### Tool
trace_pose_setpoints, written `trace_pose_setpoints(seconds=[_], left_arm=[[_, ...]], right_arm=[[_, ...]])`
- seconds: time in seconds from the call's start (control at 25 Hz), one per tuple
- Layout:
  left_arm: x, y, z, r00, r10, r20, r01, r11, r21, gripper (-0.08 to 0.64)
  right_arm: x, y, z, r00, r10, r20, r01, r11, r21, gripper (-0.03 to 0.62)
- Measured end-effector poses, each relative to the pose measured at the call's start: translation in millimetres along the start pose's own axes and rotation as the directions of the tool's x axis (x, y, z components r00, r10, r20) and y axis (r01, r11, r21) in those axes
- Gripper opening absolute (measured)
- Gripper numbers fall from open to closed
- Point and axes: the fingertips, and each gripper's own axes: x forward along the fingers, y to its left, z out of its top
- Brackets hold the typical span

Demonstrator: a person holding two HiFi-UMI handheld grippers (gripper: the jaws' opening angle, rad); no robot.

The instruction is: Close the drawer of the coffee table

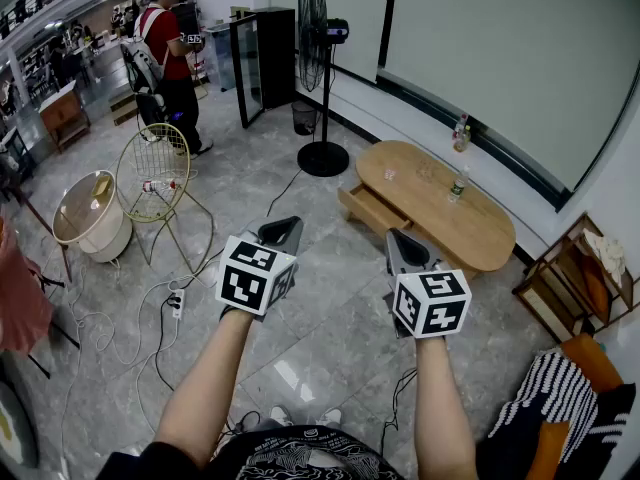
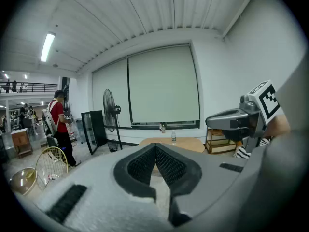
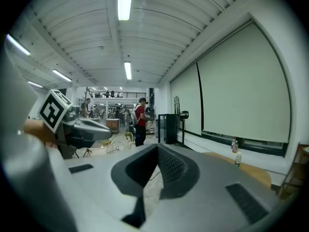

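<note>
An oval wooden coffee table (image 1: 470, 230) stands by the far wall, to the right of middle in the head view. Its drawer (image 1: 368, 210) is pulled out from the left side toward the open floor. I hold both grippers up in front of me, well short of the table. My left gripper (image 1: 288, 225) is shut with nothing in it and points toward the drawer's left. My right gripper (image 1: 398, 239) is also shut and empty, just before the drawer's near end. The left gripper view shows its closed jaws (image 2: 155, 150) with the table (image 2: 190, 143) beyond; the right gripper view shows closed jaws (image 3: 158, 150).
Two bottles (image 1: 458, 185) (image 1: 461, 133) stand on the table. A floor fan (image 1: 320, 48) and a black cabinet (image 1: 266, 56) are behind it. A wire chair (image 1: 155, 176), a round stool (image 1: 90, 213) and a power strip (image 1: 176, 303) with cables lie left. A person (image 1: 170, 58) stands far back. A wooden shelf (image 1: 575, 278) is right.
</note>
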Motion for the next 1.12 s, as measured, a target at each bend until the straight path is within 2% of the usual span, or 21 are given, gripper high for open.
trace_pose_setpoints(seconds=[0.4, 0.84, 1.12], left_arm=[[31.2, -18.0, 9.2, 1.000, 0.002, -0.011, -0.002, 1.000, 0.005, 0.006], [63.1, -34.8, 18.1, 1.000, 0.008, -0.011, -0.008, 1.000, 0.016, 0.006], [82.2, -20.0, 17.6, 1.000, 0.016, -0.006, -0.016, 1.000, 0.014, 0.006]], right_arm=[[5.3, -32.4, -1.5, 1.000, -0.007, 0.010, 0.007, 1.000, -0.016, 0.006], [11.3, -68.1, -11.1, 1.000, -0.004, 0.003, 0.004, 1.000, -0.009, 0.084], [33.3, -76.6, -17.6, 1.000, 0.001, -0.010, -0.001, 1.000, -0.009, 0.133]])
